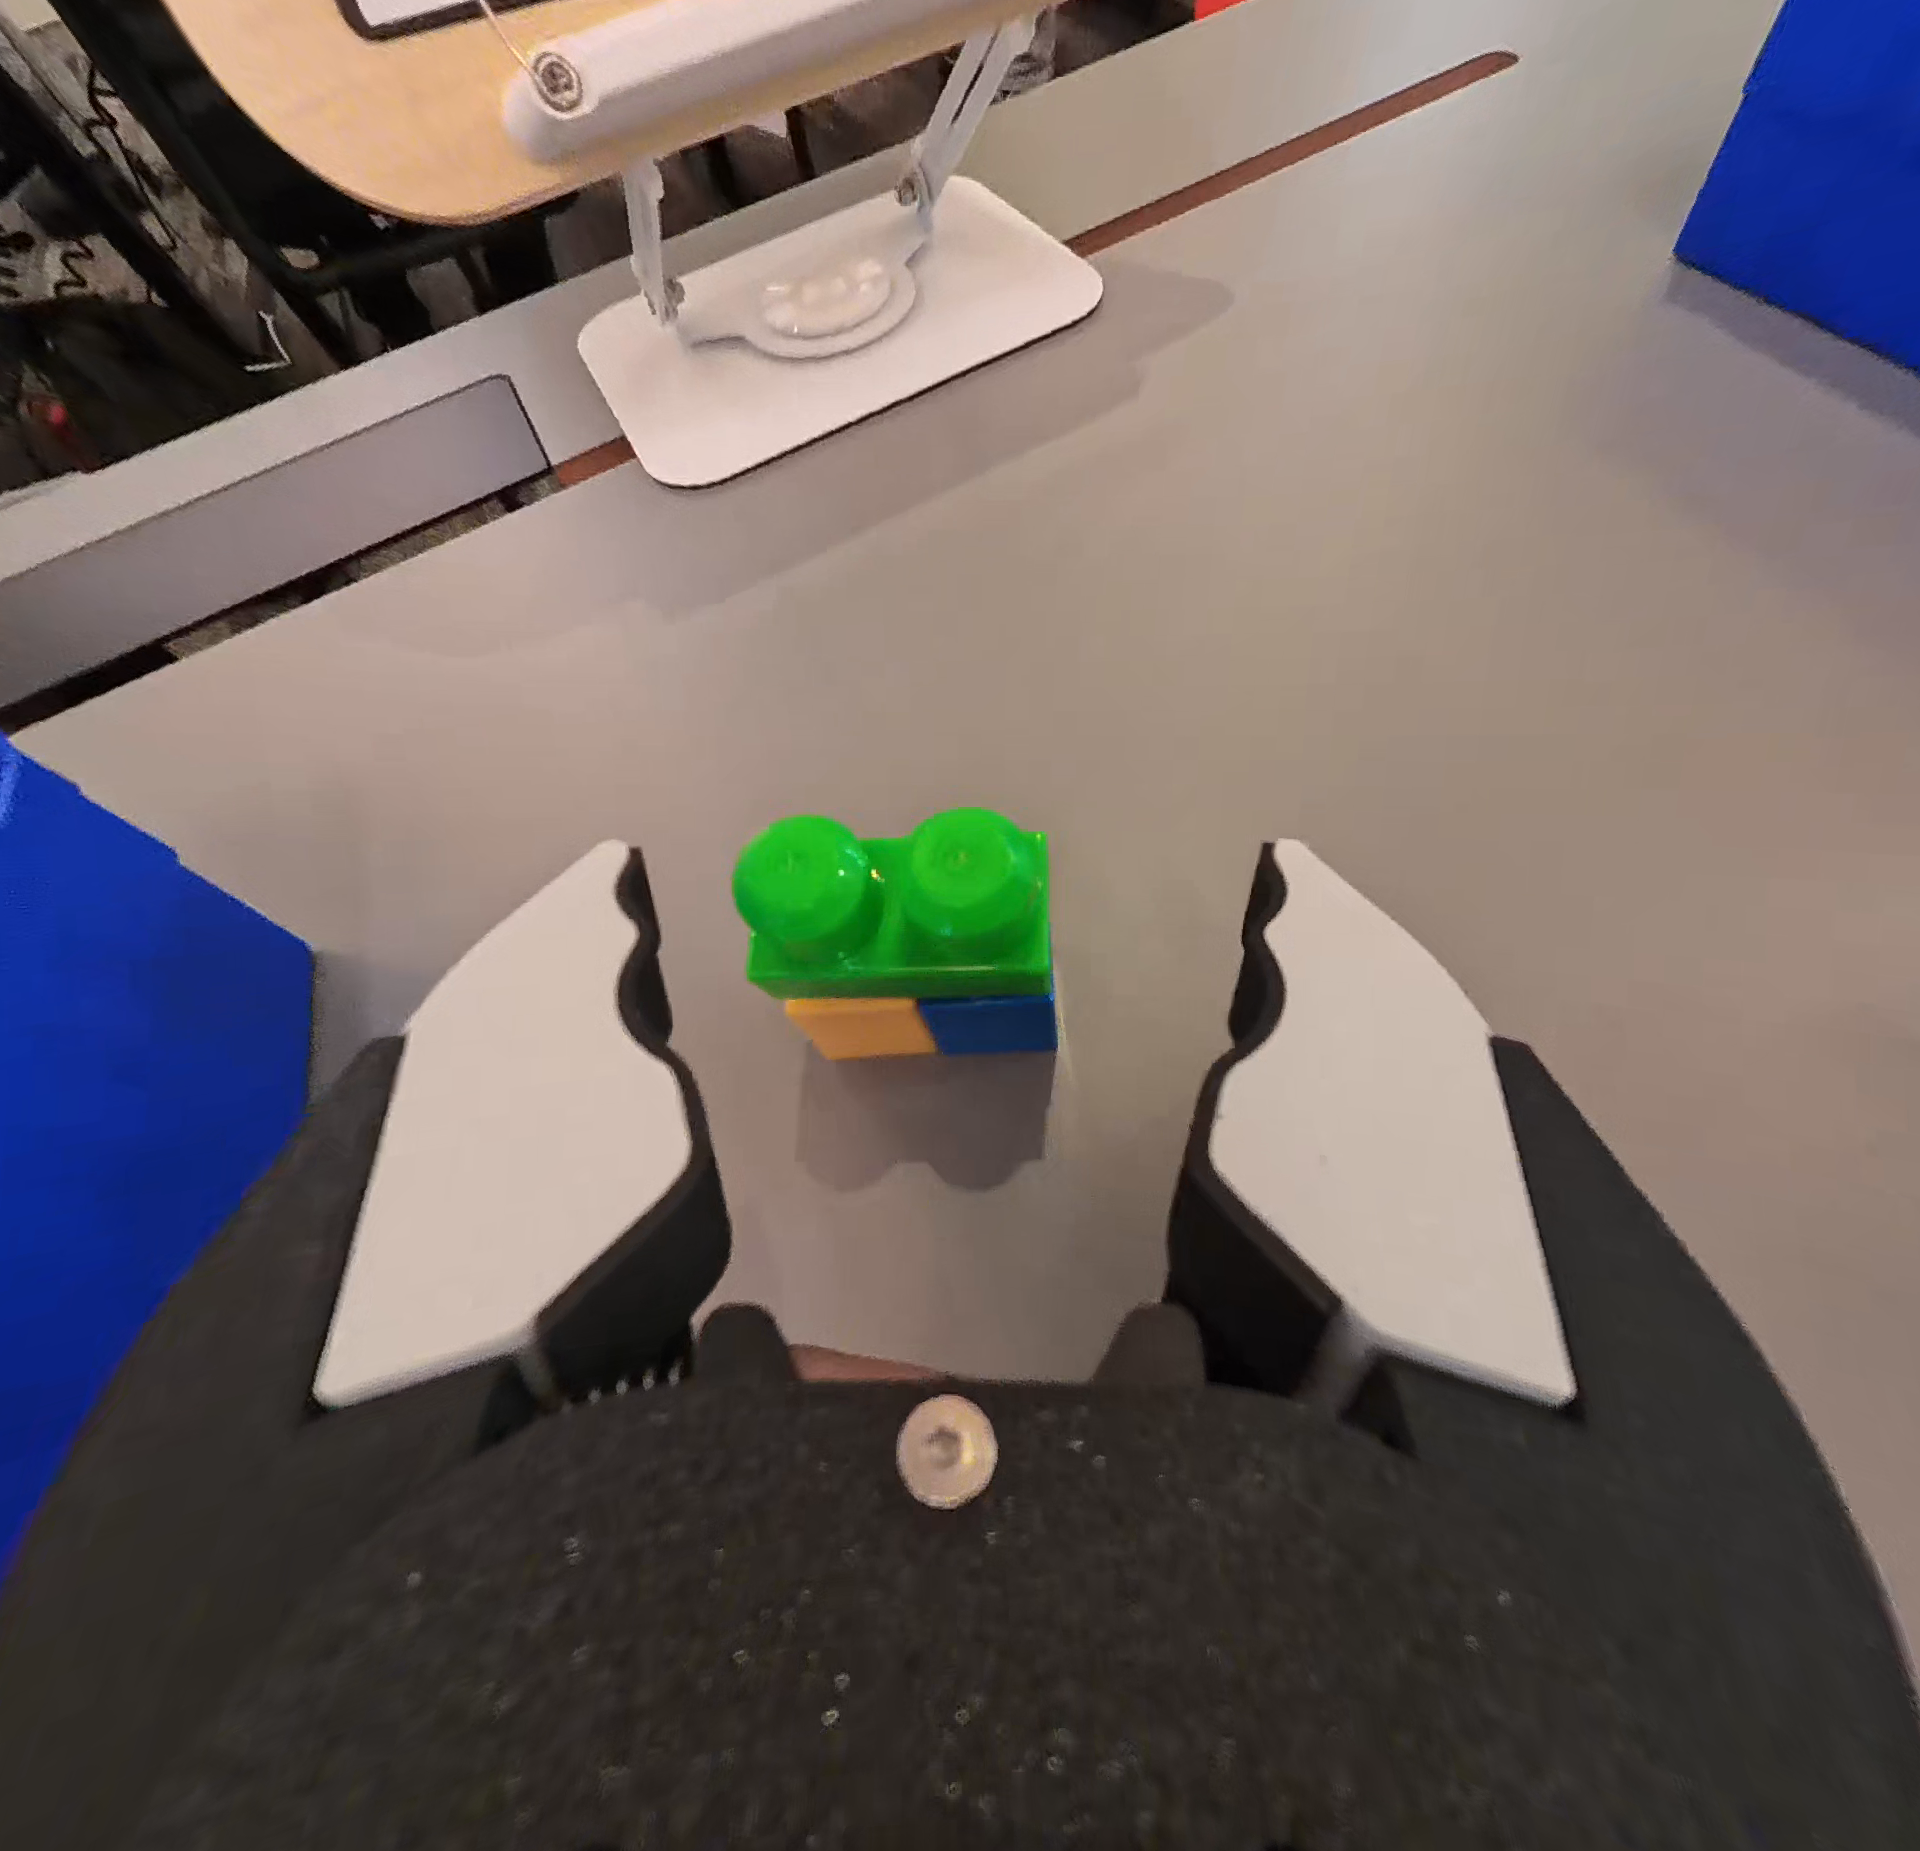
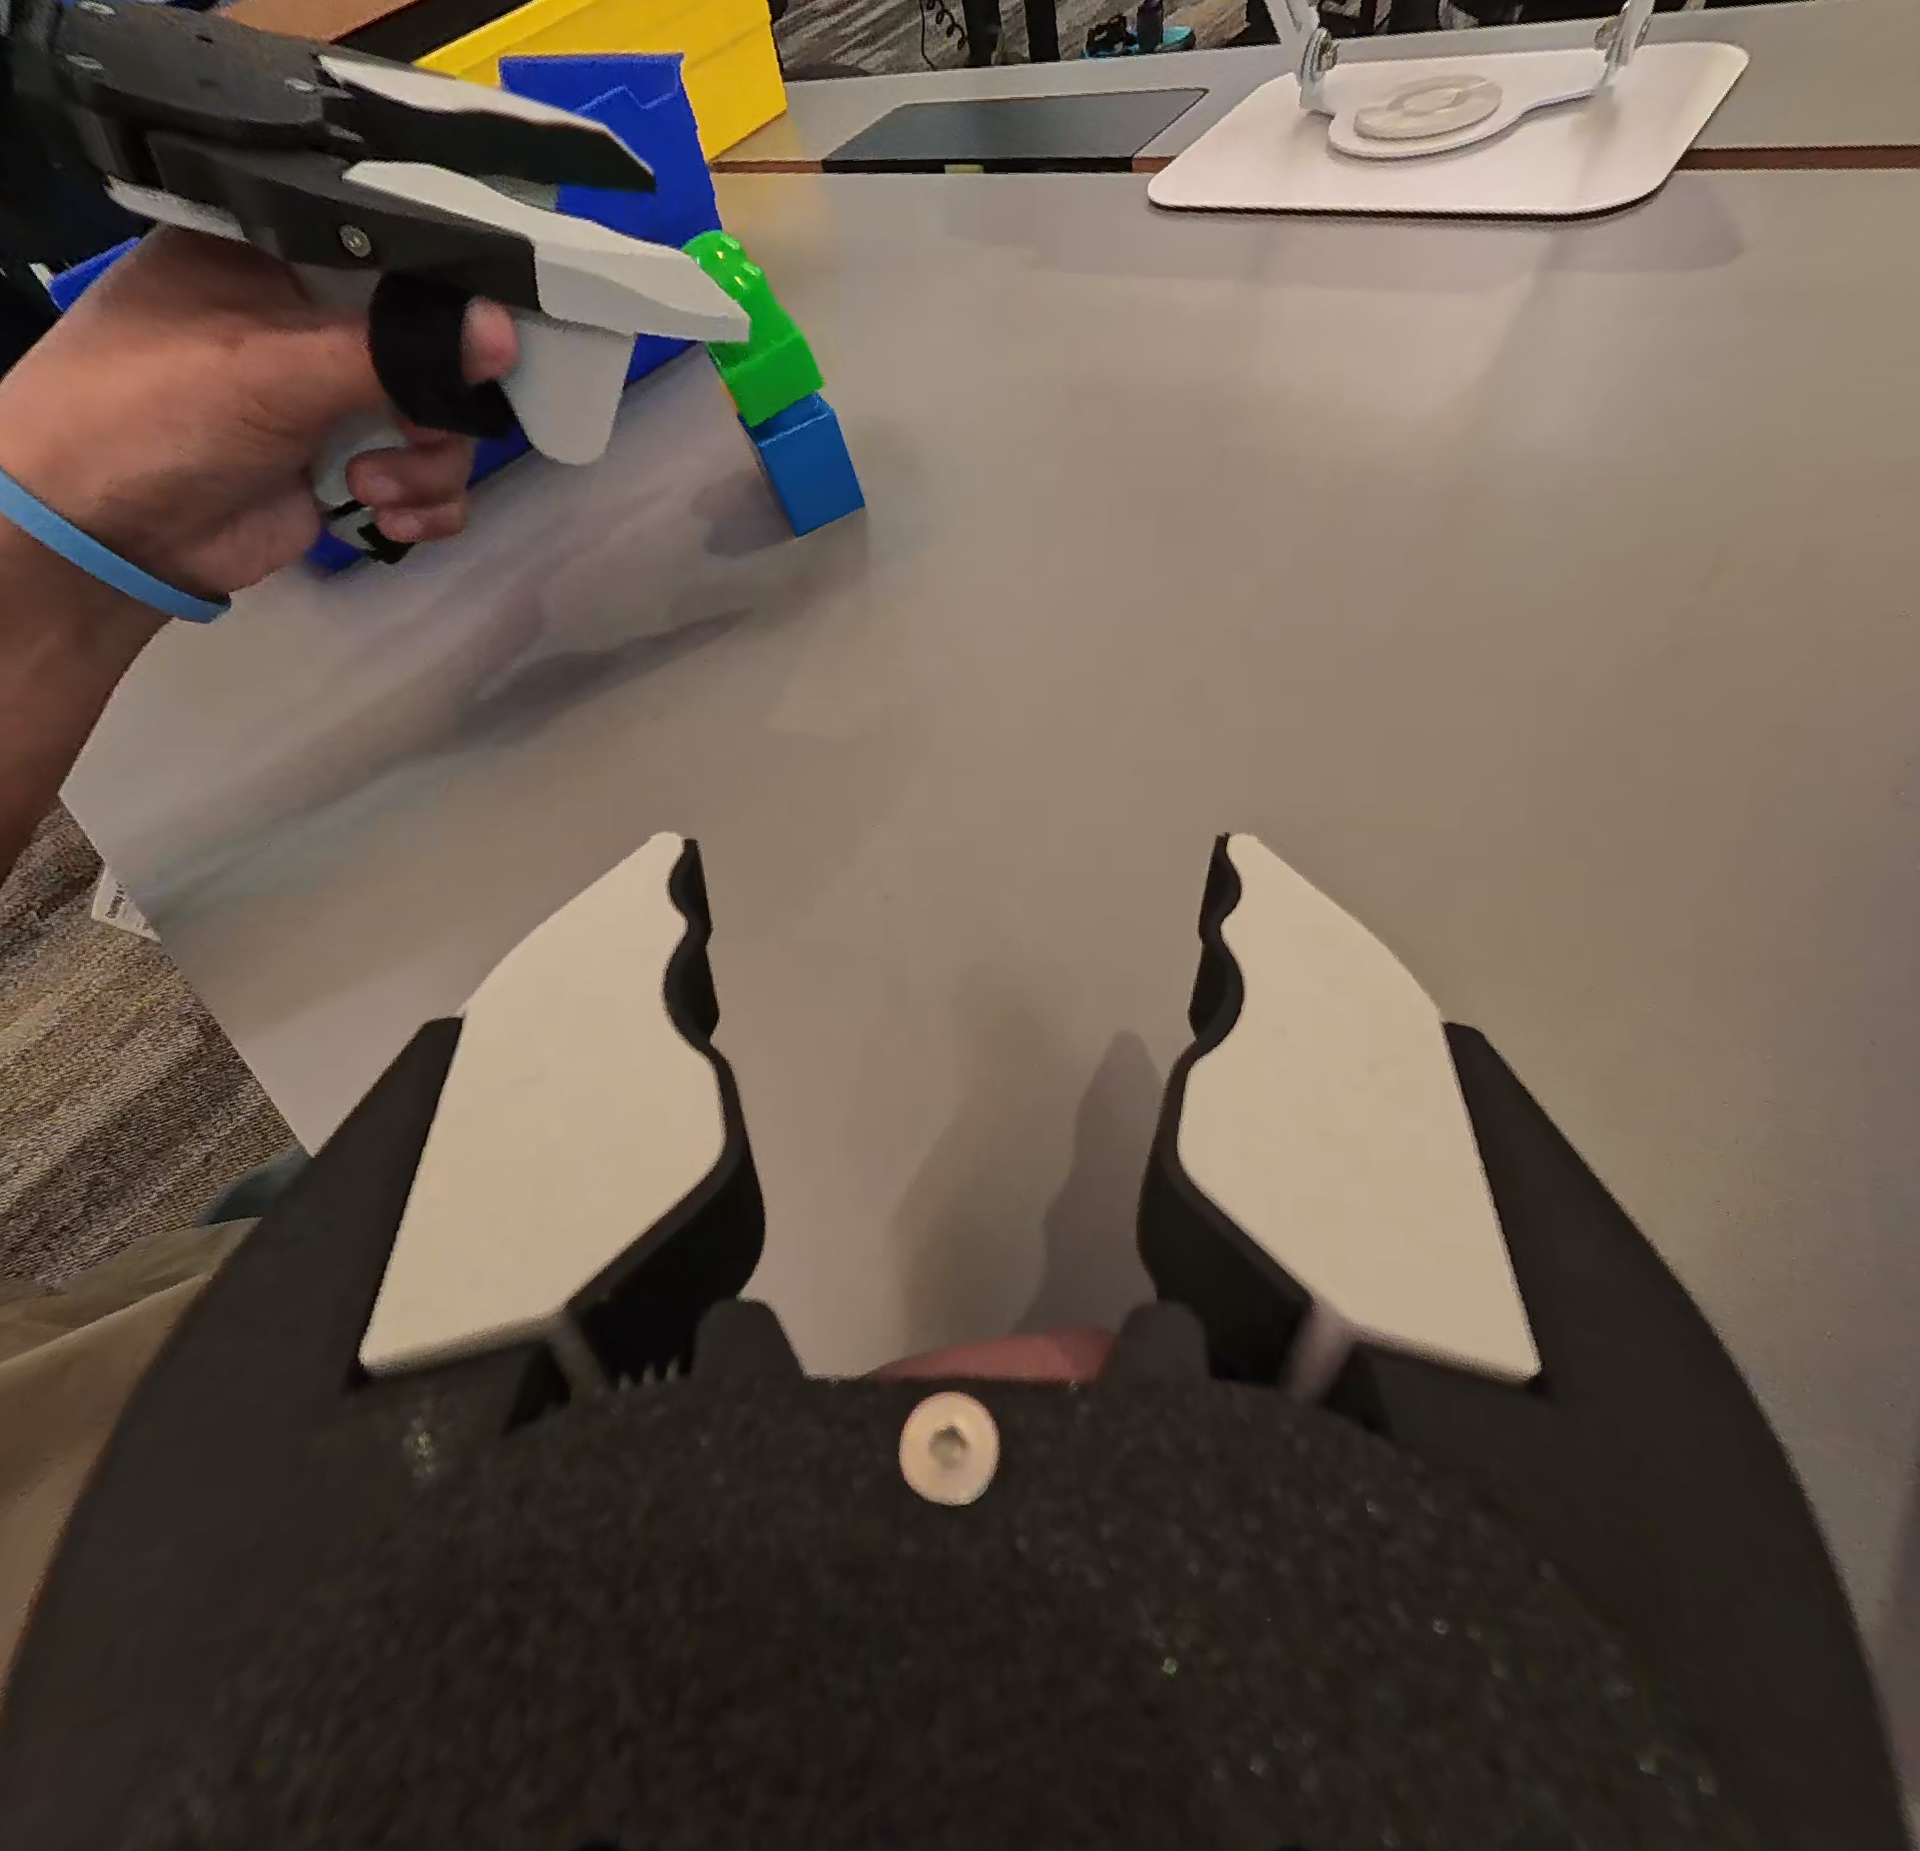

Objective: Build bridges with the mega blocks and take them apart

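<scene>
Left wrist view: my left gripper [image 1: 945, 928], fingers spread empty, straddles the green block [image 1: 896, 908] crosswise; right gripper [image 2: 954, 928] open, farther off.

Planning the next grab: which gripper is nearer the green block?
Left. The left gripper is open around the green block; the right gripper is open over bare table, well away.

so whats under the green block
Two blocks side by side hold up the green block: a yellow block and a blue block. Only their near faces show; whether a gap runs between them is hidden.
</scene>
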Demonstrator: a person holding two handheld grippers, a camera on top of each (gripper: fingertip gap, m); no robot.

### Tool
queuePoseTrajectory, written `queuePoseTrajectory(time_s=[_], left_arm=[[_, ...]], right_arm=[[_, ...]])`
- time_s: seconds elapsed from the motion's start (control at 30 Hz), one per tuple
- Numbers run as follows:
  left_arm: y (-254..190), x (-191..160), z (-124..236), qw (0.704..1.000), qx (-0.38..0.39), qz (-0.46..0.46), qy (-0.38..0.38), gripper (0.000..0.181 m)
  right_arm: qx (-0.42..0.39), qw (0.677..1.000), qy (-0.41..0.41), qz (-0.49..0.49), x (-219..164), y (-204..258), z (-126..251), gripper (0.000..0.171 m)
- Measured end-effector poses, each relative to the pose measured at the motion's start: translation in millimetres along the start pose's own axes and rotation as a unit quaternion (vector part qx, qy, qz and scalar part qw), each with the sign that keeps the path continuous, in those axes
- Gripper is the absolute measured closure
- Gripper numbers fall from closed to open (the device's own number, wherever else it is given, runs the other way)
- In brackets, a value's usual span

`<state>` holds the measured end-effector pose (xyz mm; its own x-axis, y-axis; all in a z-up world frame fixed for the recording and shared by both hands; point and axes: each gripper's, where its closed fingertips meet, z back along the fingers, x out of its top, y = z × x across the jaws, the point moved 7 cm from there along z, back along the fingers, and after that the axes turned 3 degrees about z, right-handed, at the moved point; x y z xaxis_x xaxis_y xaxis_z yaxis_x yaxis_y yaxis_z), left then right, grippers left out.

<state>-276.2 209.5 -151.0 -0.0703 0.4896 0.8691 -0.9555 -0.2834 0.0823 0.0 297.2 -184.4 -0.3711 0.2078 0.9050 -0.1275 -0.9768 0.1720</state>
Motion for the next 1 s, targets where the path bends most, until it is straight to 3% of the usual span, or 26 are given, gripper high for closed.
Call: queuePoseTrajectory(time_s=[0.13, 0.27, 0.33, 0.43, 0.63, 1.0], left_arm=[[1.1, -8.8, 9.6, 1.0, 0.008, -0.002, 0.009, 0.076], [2.2, -29.9, 45.7, 1.0, 0.012, -0.002, -0.024, 0.088], [-0.6, -46.5, 62.4, 0.999, 0.005, 0.002, -0.031, 0.088], [-3.8, -69.0, 84.4, 0.999, 0.026, -0.001, -0.041, 0.088], [-4.7, -95.5, 115.8, 0.994, 0.038, 0.053, -0.083, 0.095], [3.9, -100.3, 125.0, 0.992, 0.028, 0.079, -0.091, 0.098]], right_arm=[[-0.002, 1.0, 0.002, 0.003, 2.0, -0.4, -1.7, 0.084], [-0.001, 1.0, -0.002, 0.016, 8.5, -0.4, -7.7, 0.101], [0.009, 1.0, 0.001, 0.027, 13.4, 3.0, -19.2, 0.101], [0.023, 0.997, 0.031, 0.073, 23.1, 16.8, -51.0, 0.093], [0.008, 0.982, 0.077, 0.173, 51.0, 36.3, -126.5, 0.098], [0.003, 0.957, 0.114, 0.266, 102.8, 71.8, -213.7, 0.113]])
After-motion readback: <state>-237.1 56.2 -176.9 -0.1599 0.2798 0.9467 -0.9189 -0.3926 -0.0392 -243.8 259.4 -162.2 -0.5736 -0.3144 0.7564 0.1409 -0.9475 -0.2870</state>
